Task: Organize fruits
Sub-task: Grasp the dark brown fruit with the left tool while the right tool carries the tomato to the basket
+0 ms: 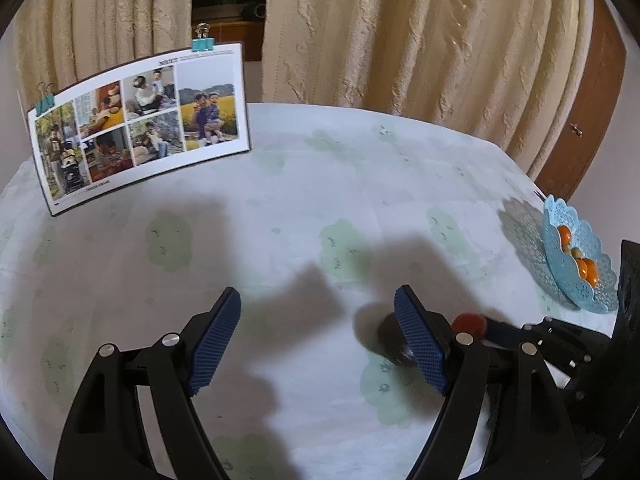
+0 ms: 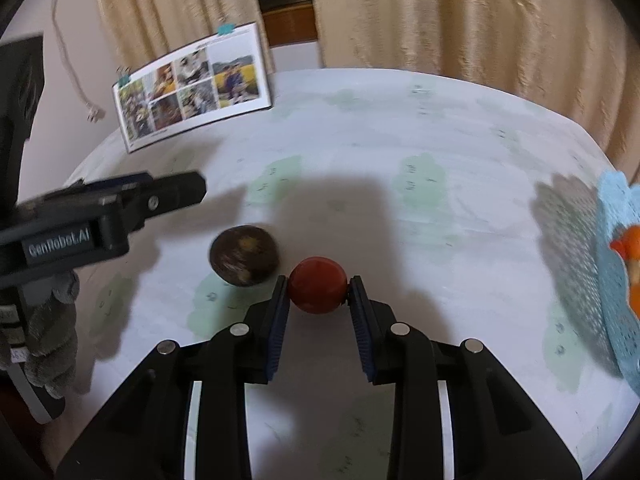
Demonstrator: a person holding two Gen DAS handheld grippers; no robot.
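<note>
My right gripper [image 2: 318, 290] is shut on a round red fruit [image 2: 317, 284], held between its blue pads just above the table. A dark brown round fruit [image 2: 244, 255] lies on the cloth just left of it; it also shows in the left wrist view [image 1: 390, 338], partly hidden behind my left gripper's right finger. The red fruit shows there too [image 1: 469, 323]. My left gripper [image 1: 318, 336] is open and empty over the table; it appears at the left of the right wrist view [image 2: 176, 192]. A blue lace-pattern fruit basket [image 1: 560, 276] with orange fruits [image 1: 586, 268] stands at the right.
A photo board [image 1: 140, 120] with teal binder clips stands at the table's back left. The round table has a pale cloth with green patches [image 1: 320, 184]. Beige curtains [image 1: 420, 40] hang behind it. The basket's edge [image 2: 616, 280] sits close to my right gripper's right side.
</note>
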